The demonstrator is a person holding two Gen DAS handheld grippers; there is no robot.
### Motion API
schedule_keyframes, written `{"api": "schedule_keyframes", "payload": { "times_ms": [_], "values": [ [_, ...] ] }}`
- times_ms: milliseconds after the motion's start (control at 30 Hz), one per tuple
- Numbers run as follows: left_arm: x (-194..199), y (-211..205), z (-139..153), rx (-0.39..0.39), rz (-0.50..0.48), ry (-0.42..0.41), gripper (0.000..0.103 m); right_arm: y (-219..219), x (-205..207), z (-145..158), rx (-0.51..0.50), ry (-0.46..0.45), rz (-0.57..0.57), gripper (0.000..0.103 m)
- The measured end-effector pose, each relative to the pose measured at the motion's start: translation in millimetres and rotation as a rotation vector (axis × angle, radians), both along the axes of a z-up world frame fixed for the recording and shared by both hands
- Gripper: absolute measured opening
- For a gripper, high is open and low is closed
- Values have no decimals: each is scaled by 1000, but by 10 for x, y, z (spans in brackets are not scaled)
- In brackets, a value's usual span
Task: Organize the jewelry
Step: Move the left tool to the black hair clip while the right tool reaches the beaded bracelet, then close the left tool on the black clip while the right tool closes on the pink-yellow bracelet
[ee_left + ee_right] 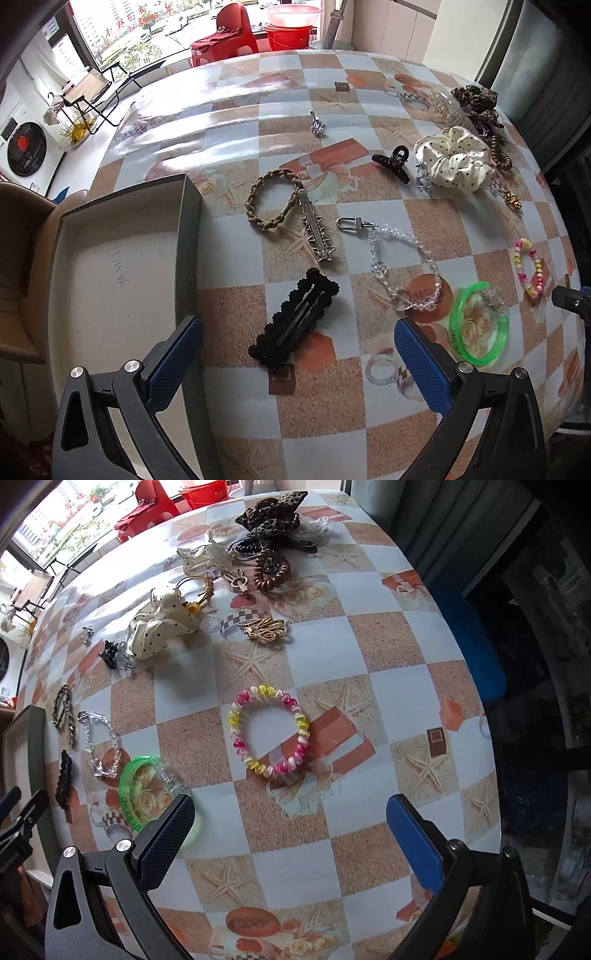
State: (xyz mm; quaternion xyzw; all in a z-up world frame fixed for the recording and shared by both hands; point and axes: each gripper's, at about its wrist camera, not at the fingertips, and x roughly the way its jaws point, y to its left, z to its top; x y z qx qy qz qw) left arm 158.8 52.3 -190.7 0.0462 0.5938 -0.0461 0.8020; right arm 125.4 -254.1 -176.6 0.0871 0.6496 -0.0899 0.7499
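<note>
From the left wrist, the left gripper [297, 363] hangs with fingers spread wide over a black scalloped hair clip [295, 317]; an open box [122, 258] sits at nine o'clock, a green bangle [480, 325] at three o'clock. From the right wrist, the right gripper [291, 843] is spread wide and empty, a pink-and-yellow spiral hair tie [271, 729] at twelve o'clock on the checked tablecloth [388, 657].
</note>
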Motion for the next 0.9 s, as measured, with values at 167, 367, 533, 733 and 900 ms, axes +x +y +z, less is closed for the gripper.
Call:
{"api": "schedule_keyframes", "payload": {
  "times_ms": [167, 367, 533, 733, 900],
  "values": [
    [108, -22, -238, 19, -4, 27, 103, 12, 174, -260, -13, 17, 27, 103],
    [187, 43, -485, 21, 31, 81, 103, 129, 341, -486, -17, 16, 79, 103],
    [198, 53, -485, -22, 42, 79, 101, 207, 414, -577, -35, -14, 94, 102],
    [163, -165, -356, -34, -24, 50, 58, 358, 376, -450, -37, -61, 157, 78],
    [108, -203, -296, -51, -26, 61, 39, 520, 324, -354, -27, -74, 179, 39]
  ]
}}
